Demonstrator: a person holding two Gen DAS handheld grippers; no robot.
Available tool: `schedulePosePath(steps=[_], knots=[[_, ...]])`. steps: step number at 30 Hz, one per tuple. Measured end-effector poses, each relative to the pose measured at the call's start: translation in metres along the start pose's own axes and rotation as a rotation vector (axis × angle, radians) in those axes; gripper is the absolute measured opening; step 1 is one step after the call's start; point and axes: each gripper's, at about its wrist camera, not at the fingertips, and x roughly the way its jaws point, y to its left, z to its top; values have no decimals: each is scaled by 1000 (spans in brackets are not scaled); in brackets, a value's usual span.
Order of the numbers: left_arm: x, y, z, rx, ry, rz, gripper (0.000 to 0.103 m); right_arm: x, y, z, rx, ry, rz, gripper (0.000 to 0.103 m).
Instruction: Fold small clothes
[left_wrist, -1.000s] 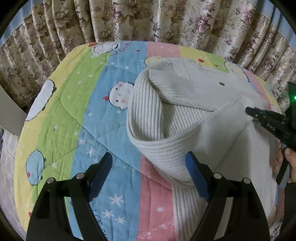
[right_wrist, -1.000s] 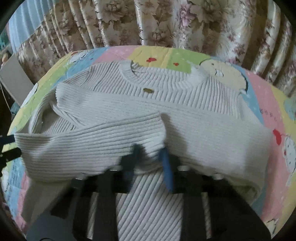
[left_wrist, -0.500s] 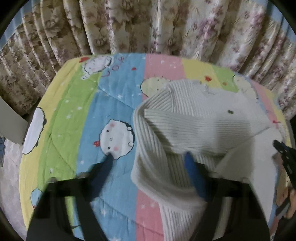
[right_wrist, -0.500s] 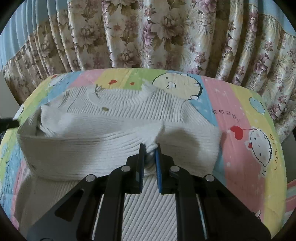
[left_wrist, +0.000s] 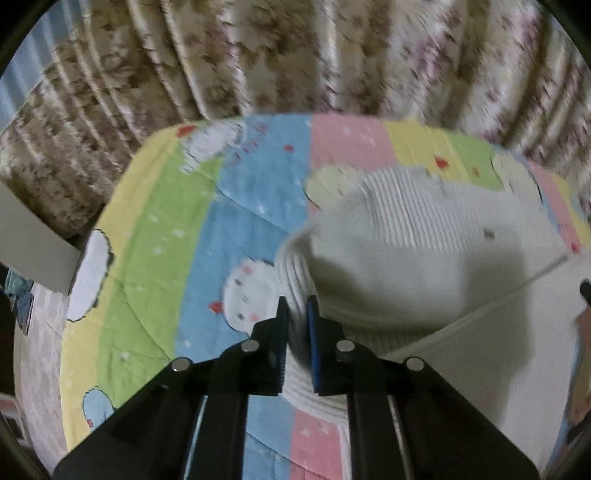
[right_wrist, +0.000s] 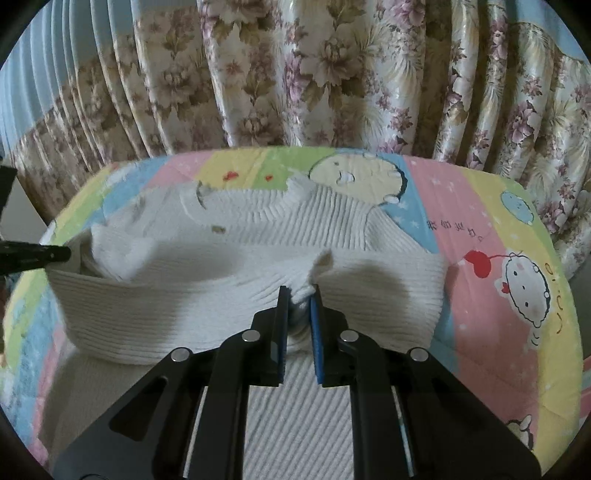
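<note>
A cream ribbed sweater (right_wrist: 229, 288) is laid on a quilt (right_wrist: 480, 229) printed with cartoon figures in pastel stripes, its neckline toward twelve o'clock in the right wrist view. A sleeve is seen drawn across the chest, so that the first sleeve fold is judged largely made. The lower body of the sweater is spread flat toward six o'clock beneath the right gripper and no crosswise fold is seen in it; that fold, and any squaring of the edges, is judged to be left.

The right gripper (right_wrist: 299, 295) is closed on a bunched piece of the sweater, judged to be the sleeve end, near the middle of the garment. The left gripper (left_wrist: 295, 306) is clamped on the rolled edge of the sweater at its left side, where the sleeve is turned over; knit is seen pinched between the blue pads. In the right wrist view the tip of the left gripper is entered at nine o'clock, against that edge.

The quilt is draped over a raised surface with rounded far corners. A flowered, pleated curtain (right_wrist: 332, 74) is hung close behind it, from ten to two o'clock. A pale flat panel (left_wrist: 33, 251) is noted at nine o'clock in the left wrist view; its nature cannot be told. The left wrist view is blurred.
</note>
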Motion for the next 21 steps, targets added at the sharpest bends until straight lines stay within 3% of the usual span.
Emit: schedulePosePath(steps=[4,9,13,17,21], knots=[[-1,1,25,-30,-14,7,10,-7,0,11,8,-53,3,11],[19,-26,56,-8,-16,44,11,-5,-11,21,51,-93,-24,11],[49,-56,60,62,34,83,12,3,-34,19,123,-86,-64,11],[64,-76,47,142,35,139,16,14,-54,8,165,-51,-124,11],[58,-73,38,147,3,127,46,33,-63,-6,174,12,-138,12]])
